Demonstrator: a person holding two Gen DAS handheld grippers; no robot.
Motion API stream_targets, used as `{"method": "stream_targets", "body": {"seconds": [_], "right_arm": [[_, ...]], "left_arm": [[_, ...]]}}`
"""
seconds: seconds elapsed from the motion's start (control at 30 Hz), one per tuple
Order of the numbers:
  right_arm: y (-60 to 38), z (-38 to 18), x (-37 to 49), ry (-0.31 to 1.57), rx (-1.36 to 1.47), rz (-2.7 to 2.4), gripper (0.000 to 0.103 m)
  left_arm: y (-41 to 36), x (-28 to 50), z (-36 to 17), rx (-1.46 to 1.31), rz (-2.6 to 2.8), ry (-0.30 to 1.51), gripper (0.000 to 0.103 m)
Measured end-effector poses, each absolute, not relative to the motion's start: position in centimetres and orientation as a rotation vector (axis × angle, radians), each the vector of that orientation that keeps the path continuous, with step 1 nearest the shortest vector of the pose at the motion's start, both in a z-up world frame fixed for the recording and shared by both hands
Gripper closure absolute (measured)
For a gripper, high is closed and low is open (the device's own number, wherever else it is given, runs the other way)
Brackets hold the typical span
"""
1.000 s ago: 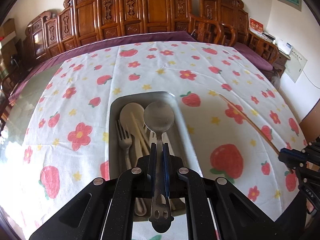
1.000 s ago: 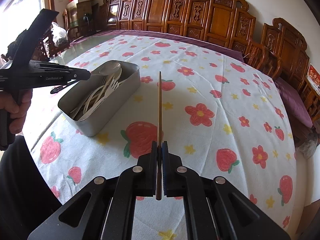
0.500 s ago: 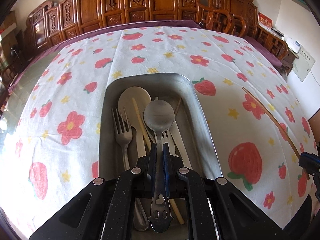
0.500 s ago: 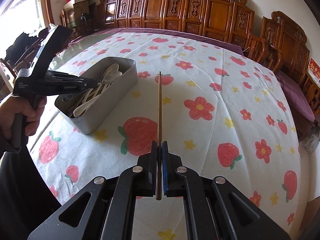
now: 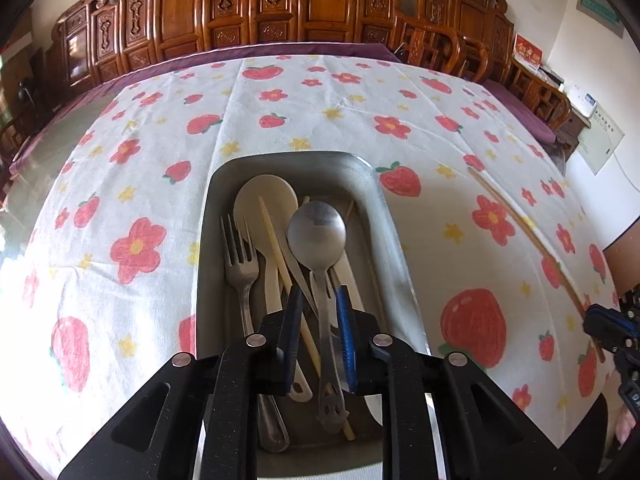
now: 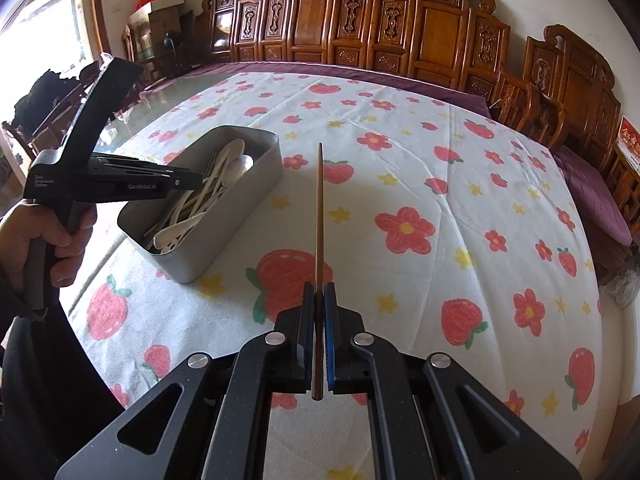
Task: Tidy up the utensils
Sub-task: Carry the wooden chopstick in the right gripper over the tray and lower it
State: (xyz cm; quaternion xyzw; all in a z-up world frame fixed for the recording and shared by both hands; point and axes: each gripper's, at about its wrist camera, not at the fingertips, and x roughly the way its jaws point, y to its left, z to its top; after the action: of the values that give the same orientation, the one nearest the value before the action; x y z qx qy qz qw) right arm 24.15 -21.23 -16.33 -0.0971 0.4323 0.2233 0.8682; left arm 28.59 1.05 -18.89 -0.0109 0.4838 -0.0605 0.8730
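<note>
A metal tray [image 5: 288, 157] sits on the flowered tablecloth and holds a fork [image 5: 240, 264], a cream plastic spoon [image 5: 262, 200] and a pale chopstick [image 5: 276, 248]. A metal spoon [image 5: 316, 232] lies on top of them. Its handle runs between the jaws of my left gripper [image 5: 318, 296], which are opening; the pads stand clear of it. From the right wrist view the left gripper [image 6: 196, 180] reaches over the tray [image 6: 236, 216]. My right gripper [image 6: 319, 292] is shut on a brown chopstick [image 6: 319, 220] that points away over the cloth, right of the tray.
Carved wooden chairs [image 6: 436, 36] ring the far and right sides of the table. Left of the cloth the bare glass tabletop [image 5: 36, 176] shows. A person's hand [image 6: 24, 240] grips the left gripper's handle at the near left edge.
The left gripper sank into the tray with the metal spoon, then its jaws parted and the spoon came to rest on the other utensils. The right gripper kept still with its chopstick.
</note>
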Motion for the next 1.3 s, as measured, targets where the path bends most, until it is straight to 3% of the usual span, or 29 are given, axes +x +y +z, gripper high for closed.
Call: {"method": "stream_targets", "body": {"seconds": [0.2, 0.73, 1.3], "right_arm": [[-20.5, -16.2, 24.0, 0.905, -0.207, 0.472, 0.098], [-16.0, -14.8, 25.5, 0.884, -0.153, 0.540, 0.098], [-7.3, -19.2, 28.5, 0.989, -0.056, 0.571, 0.097]], "left_arm": [[-0.6, 27.7, -18.0, -0.005, -0.176, 0.999, 0.073], [4.2, 25.8, -16.4, -0.027, -0.109, 0.961, 0.073], [10.1, 23.3, -13.2, -0.051, -0.077, 0.889, 0.073]]}}
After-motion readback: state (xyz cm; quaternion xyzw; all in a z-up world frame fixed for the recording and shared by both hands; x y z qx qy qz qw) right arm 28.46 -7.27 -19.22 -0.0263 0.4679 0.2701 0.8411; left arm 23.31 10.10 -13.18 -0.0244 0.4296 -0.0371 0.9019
